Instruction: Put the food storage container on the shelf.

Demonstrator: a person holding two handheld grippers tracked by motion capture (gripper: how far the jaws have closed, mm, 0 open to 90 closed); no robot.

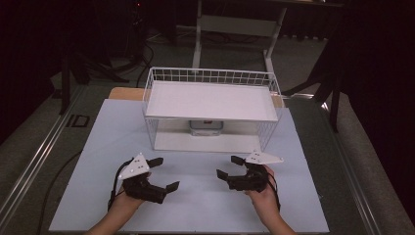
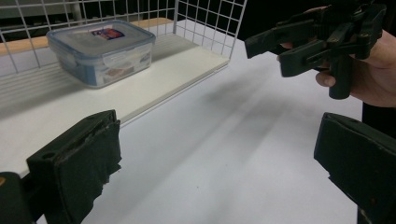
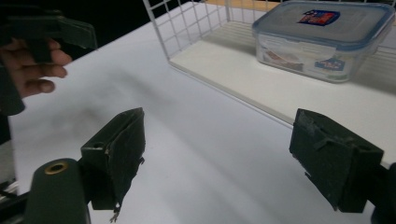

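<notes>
reach for box (image 1: pixel 206 128) on lower shelf (image 1: pixel 195 142) | both fingers apart, empty | enter level under top shelf (image 1: pixel 210 100), grip box sides

Dim room, grey floor (image 1: pixel 39 127), white desk frame (image 1: pixel 235 24)

White wire rack (image 1: pixel 161 78), white table (image 1: pixel 107 147), grey floor (image 1: pixel 29 132)

We see a clear rectangular plastic food container (image 2: pixel 102 51) with a blue-rimmed, labelled lid, closed and upright. It rests on the lower board of the white wire shelf rack (image 1: pixel 211 77), near the board's rear edge, centred.
</notes>
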